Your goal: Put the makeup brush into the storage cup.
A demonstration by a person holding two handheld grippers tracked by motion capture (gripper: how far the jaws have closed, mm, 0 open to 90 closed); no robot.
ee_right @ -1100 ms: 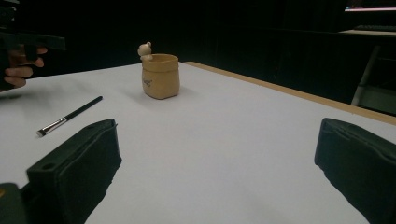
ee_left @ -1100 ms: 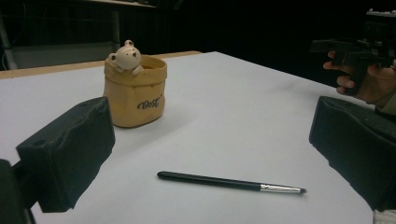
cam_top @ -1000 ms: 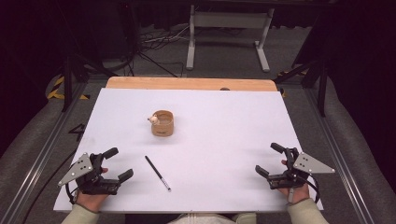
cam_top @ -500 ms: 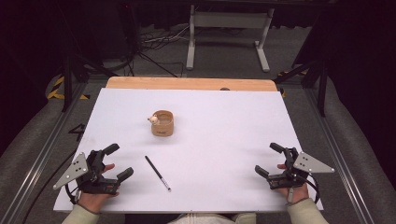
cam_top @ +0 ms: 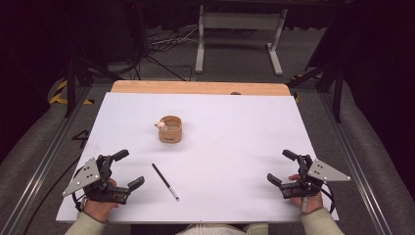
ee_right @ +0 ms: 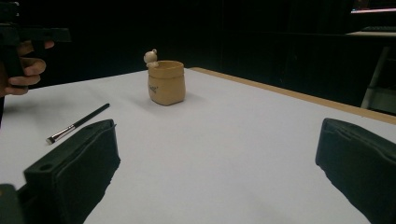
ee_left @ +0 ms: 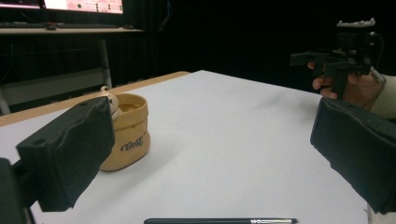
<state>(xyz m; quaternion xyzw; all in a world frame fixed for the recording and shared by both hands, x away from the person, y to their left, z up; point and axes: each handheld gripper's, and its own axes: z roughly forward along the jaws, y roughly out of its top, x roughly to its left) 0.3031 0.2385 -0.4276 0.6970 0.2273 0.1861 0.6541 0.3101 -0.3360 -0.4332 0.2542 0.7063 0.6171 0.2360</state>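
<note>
Left gripper point(cam_top: 126, 170): near the front left corner of the table, held in the person's left hand point(cam_top: 100, 205); jaws spread wide, nothing between them; low over the white surface.
Left gripper, own view: 2 black padded jaws stand far apart at the picture's sides, with open tabletop between them.
Right gripper point(cam_top: 282, 168): near the front right corner, held in the right hand point(cam_top: 306, 199); jaws released and wide apart, holding nothing.
Right gripper, own view: 2 black jaws at the bottom corners, bare tabletop between.
Brush point(cam_top: 165, 181): thin black handle with a silver ferrule, lying flat on the table, slanted, ferrule end toward the person. It sits just to the right of the left gripper, apart from both jaws, and well apart from the right gripper. Nearest thing to the left gripper.
Brush, left gripper view point(ee_left: 219, 221): lies crosswise at the bottom edge, below the gap of the jaws.
Brush, right gripper view point(ee_right: 77, 123): left of centre, silver end nearest the camera.
Cup point(cam_top: 171, 129): small tan pot, upright, a little left of the table's centre, farther back than the brush and apart from it. Dark lettering on its side; too small to read with certainty.
Figure point(cam_top: 160, 126): small pale bear-like figure at the cup's rim, on its left side in the high view.
Table point(cam_top: 235, 122): white top; a bare wooden strip shows along the far edge.
</note>
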